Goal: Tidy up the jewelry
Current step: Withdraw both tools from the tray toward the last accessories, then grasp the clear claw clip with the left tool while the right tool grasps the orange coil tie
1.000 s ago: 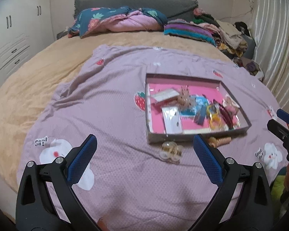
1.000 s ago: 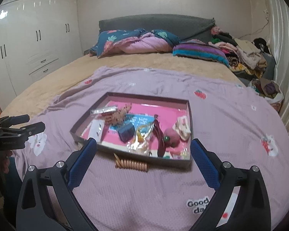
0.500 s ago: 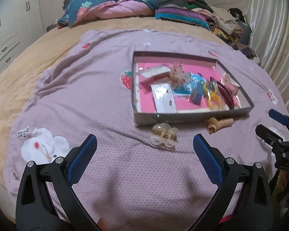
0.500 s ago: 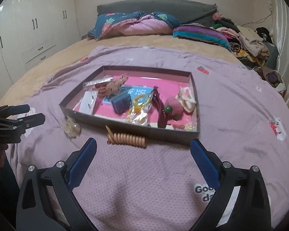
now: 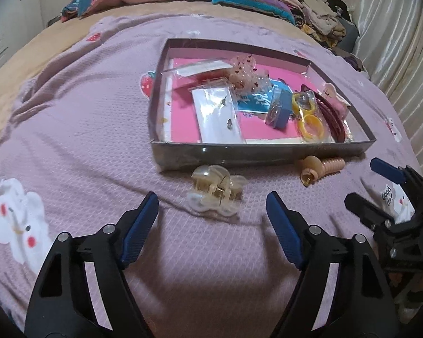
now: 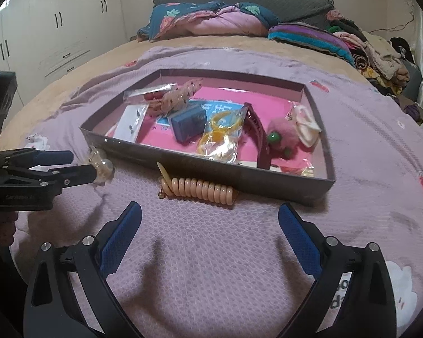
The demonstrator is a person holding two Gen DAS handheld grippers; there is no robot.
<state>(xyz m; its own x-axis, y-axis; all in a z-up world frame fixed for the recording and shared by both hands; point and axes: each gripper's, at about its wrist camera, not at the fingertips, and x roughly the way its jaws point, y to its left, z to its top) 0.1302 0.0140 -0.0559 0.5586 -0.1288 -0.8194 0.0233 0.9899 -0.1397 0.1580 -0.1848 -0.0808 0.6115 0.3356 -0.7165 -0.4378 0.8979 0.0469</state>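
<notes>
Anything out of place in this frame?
Yes: two pieces lie on the bedspread outside the tray, by its near wall: a clear claw clip and a peach spiral hair tie. Everything else sits inside.

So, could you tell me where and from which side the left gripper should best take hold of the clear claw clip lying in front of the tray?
Probably across the clear claw clip at its narrow middle, by the spring, coming from the near side with the open left gripper.
</notes>
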